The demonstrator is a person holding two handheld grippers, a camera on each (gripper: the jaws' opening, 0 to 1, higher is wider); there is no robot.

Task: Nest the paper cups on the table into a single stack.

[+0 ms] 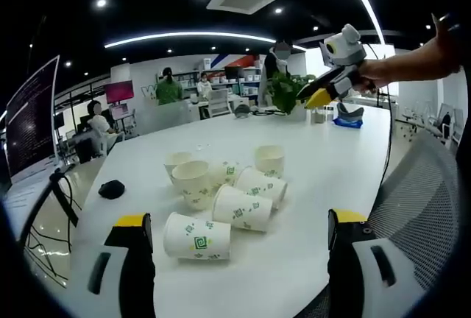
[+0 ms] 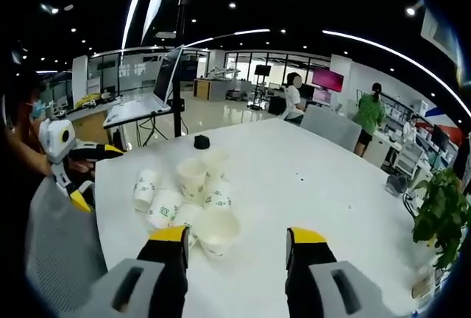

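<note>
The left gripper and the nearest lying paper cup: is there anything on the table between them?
No. In the left gripper view, only bare white table separates the left gripper from the nearest lying paper cup.

paper cups [image 1: 224,196] clustered on table [image 1: 324,163] | mouse [image 1: 111,189] left | plant [image 1: 283,91] behind

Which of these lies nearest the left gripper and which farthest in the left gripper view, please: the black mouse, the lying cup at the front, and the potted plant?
1. Lying cup, on its side just ahead of the left gripper.
2. Black mouse, farther back at the table's left edge.
3. Potted plant, at the table's far end.
</note>
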